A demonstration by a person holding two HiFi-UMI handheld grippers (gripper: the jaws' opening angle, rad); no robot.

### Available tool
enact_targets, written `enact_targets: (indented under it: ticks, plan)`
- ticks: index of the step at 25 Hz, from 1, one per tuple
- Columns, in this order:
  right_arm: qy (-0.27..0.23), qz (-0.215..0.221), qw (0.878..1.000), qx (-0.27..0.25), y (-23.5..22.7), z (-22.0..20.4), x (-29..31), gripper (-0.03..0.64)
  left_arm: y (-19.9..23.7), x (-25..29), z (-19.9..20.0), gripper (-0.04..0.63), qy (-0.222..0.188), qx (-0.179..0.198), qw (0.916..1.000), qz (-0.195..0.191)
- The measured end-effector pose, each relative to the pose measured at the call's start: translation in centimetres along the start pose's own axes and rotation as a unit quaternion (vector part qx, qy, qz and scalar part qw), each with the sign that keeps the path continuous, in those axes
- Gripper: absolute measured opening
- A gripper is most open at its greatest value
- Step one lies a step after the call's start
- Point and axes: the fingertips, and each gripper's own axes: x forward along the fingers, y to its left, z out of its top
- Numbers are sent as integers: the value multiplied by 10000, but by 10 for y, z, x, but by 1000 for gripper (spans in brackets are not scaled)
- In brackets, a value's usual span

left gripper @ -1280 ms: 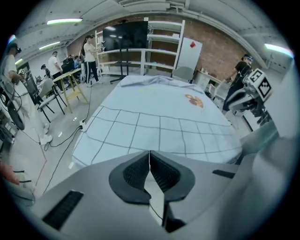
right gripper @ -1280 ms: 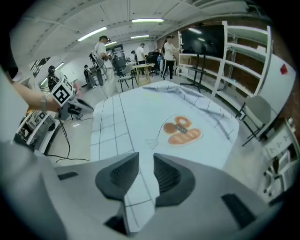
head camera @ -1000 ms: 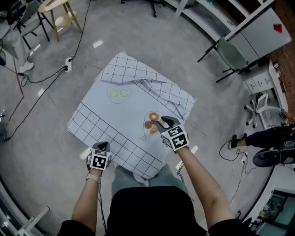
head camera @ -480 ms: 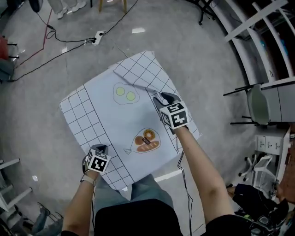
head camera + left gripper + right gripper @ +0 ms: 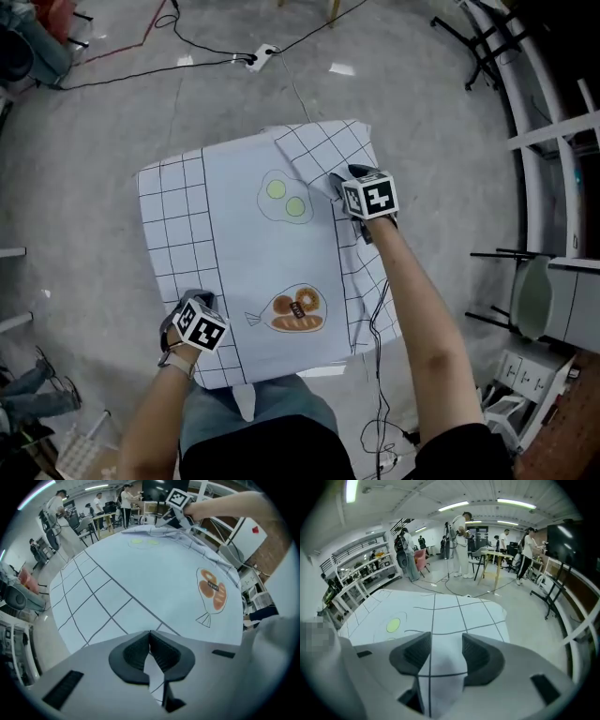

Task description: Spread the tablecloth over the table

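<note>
Checked tablecloth (image 5: 262, 272) laid across the table, gripped at its near edge and let go at the far one.

The near hem is pinched between the closed jaws of the left gripper (image 5: 194, 302), just beside the printed fish plate (image 5: 298, 311). The right gripper (image 5: 339, 184) is set over the folded-back far corner (image 5: 323, 150). Its jaws have just been opening and now stand wide, with a ridge of cloth between them that seems loose rather than pressed.
</note>
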Motion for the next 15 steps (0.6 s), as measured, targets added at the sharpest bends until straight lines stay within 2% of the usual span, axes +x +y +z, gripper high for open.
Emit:
enact_targets:
  ticks: [4,7,8,10,12,15]
  plan:
    - [336,84,9981,-501,4,-4,27,200,1,1,-2,14,116,-429,9990,-1]
    - [328,146,9974,-622,2,-6,33,190,0,1,-1,14,73,-347,9993,88]
    - [279,121,9975,-637,-1,-5,33,168,1,1,-2,14,97,-340,9993,79]
    - [227,-58,9965,-803,-11,-5,32,21,2,3,-3,14,188,-417,9989,-28]
    - [214,-256,9948,-959,-26,-4,32,12,3,3,-4,14,297,-421,9986,-126]
    - [145,-610,9941,-883,-58,0,27,11,2,2,-4,14,389,-381,9984,-182]
